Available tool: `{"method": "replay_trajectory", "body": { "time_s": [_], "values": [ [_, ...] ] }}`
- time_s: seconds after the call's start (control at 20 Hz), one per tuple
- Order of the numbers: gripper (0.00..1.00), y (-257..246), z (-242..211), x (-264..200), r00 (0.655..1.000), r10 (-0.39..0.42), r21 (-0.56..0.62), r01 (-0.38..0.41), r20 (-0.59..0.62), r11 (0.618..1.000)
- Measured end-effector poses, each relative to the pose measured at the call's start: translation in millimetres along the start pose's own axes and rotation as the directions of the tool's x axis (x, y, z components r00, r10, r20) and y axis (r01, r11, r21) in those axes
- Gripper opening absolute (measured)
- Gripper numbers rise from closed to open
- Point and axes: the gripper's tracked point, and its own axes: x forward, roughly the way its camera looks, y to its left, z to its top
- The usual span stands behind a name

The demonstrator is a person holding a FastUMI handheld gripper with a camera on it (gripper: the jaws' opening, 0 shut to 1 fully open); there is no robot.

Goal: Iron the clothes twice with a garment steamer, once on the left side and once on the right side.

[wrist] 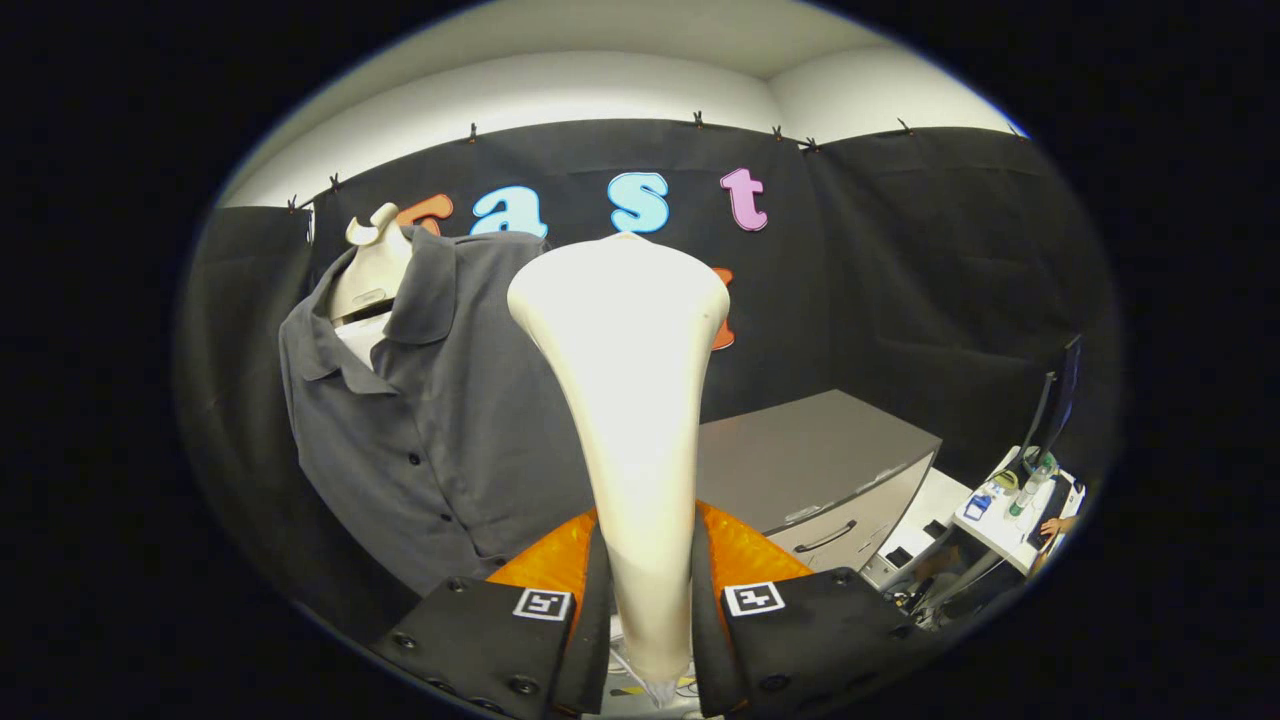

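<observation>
Garment steamer (630,400) clamped upright in hand-held gripper (650,610), shirt (440,420) beyond

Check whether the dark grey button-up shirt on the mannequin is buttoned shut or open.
Partly open. The dark grey shirt gapes at the collar, showing the cream mannequin; lower buttons look fastened. The gripper clamps the cream steamer.

A cream garment steamer (630,420) stood upright, its slim handle clamped between my tongs (648,610) and its wide head flaring upward, just right of a grey button-up shirt (440,430) hung on a mannequin.
</observation>
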Motion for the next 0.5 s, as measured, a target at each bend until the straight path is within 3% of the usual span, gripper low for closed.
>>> {"method": "replay_trajectory", "body": {
  "time_s": [0.5],
  "values": [
    [0.42,-54,16,27,0.999,0.034,-0.002,-0.034,-0.015,0.999]
  ]
}}
